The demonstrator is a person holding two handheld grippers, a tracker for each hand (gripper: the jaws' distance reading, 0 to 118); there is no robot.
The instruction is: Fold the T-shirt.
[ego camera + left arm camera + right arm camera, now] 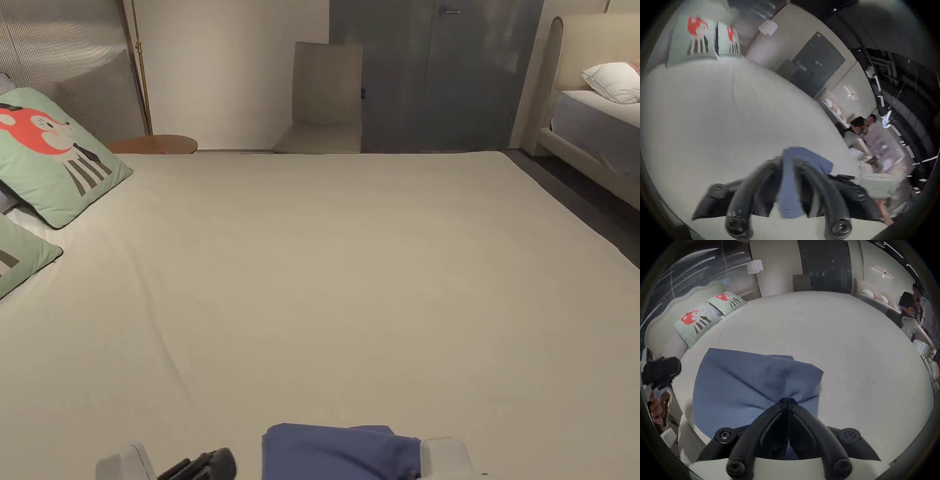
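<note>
A blue T-shirt (337,453) lies bunched in a loose fold at the near edge of a wide cream bed (350,281). In the right gripper view my right gripper (787,400) is shut on the T-shirt (745,382), and the cloth puckers toward the closed jaw tips. Its white body (445,459) sits at the shirt's right side in the head view. My left gripper (212,464) hovers to the left of the shirt, apart from it, as the right gripper view also shows (661,371). In the blurred left gripper view its jaws (786,162) stand apart, with the T-shirt (808,159) seen between them.
Two green fox-print pillows (53,156) lean at the bed's left end. A beige chair (325,100) and a dark door (437,69) stand beyond the far edge. A second bed (594,119) is at the right. Two people (912,305) are beside it.
</note>
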